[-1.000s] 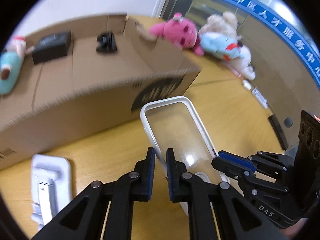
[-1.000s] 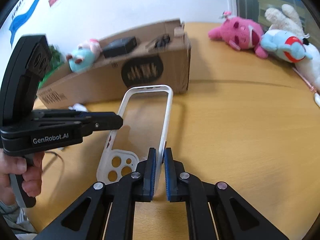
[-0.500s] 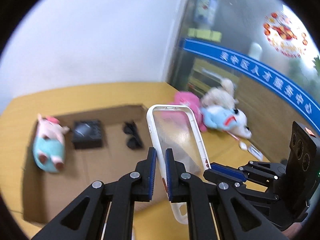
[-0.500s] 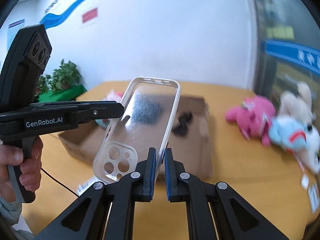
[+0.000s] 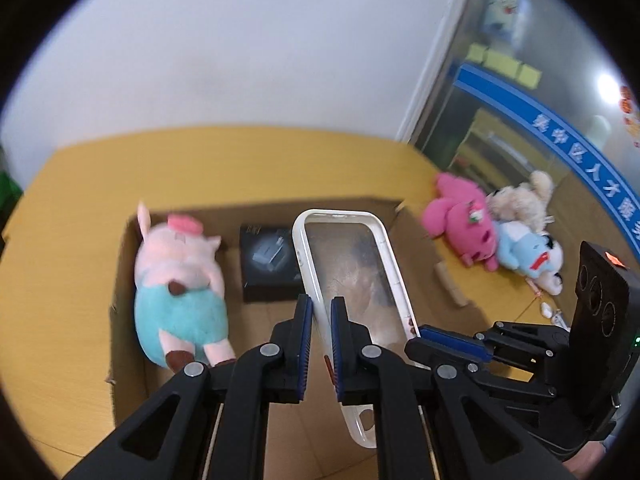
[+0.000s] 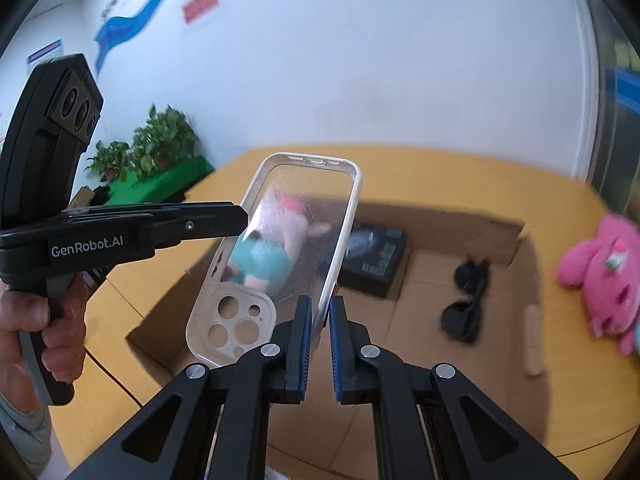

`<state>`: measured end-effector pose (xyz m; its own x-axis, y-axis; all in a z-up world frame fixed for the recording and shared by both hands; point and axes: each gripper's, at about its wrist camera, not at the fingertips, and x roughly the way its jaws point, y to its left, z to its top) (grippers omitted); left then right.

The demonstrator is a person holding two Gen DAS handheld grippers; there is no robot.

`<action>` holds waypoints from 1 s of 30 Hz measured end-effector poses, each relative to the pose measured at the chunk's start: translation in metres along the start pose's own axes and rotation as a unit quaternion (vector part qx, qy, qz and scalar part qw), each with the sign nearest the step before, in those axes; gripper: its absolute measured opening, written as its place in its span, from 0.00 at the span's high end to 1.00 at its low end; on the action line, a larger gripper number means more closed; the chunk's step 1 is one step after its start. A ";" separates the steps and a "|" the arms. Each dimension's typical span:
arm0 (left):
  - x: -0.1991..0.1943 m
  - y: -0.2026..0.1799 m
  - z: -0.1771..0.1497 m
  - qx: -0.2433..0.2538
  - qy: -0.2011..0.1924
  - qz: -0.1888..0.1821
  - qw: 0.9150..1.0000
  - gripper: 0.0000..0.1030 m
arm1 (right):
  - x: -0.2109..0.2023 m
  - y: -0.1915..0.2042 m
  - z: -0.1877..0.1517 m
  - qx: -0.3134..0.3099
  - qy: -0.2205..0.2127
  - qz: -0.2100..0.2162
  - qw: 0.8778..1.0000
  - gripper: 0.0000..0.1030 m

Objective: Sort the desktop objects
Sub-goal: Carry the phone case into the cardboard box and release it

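Observation:
A clear phone case with a white rim (image 5: 352, 276) (image 6: 296, 240) is held in the air over an open cardboard box (image 5: 124, 280) (image 6: 528, 280). My left gripper (image 5: 319, 332) is shut on its left rim and my right gripper (image 6: 318, 332) is shut on its right rim. The right gripper shows from the side in the left wrist view (image 5: 452, 342), and the left gripper in the right wrist view (image 6: 236, 220). In the box lie a pink-and-teal plush pig (image 5: 180, 288), a black box (image 5: 268, 260) (image 6: 378, 256) and black sunglasses (image 6: 468, 300).
A pink plush (image 5: 460, 220) (image 6: 604, 276), a blue plush (image 5: 528, 252) and a cream plush (image 5: 520, 200) lie on the wooden table (image 5: 240, 168) right of the box. Potted plants (image 6: 152, 144) stand beyond the table's left end.
Both grippers have carried the phone case up from the table and forward over the open box. The view now looks down into the box.

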<state>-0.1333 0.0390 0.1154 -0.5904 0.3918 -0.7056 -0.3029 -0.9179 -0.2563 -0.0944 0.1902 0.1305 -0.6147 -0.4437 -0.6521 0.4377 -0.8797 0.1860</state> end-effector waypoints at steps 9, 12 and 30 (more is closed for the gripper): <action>0.096 0.030 -0.028 -0.039 0.125 0.007 0.991 0.92 | 0.094 -0.039 -0.021 0.061 0.154 -0.001 0.986 0.93; 0.112 0.032 -0.035 -0.043 0.150 0.014 0.988 0.93 | 0.111 -0.045 -0.030 0.066 0.195 -0.002 0.978 0.93; 0.072 0.036 -0.035 -0.058 0.122 0.053 0.989 0.89 | 0.117 -0.043 -0.046 0.057 0.222 -0.032 0.973 0.63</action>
<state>-0.1611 0.0323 0.0323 -0.4117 0.2793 -0.8675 -0.1531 -0.9595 -0.2363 -0.1551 0.1842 0.0125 -0.2826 -0.2926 -0.9135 0.3179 -0.9271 0.1986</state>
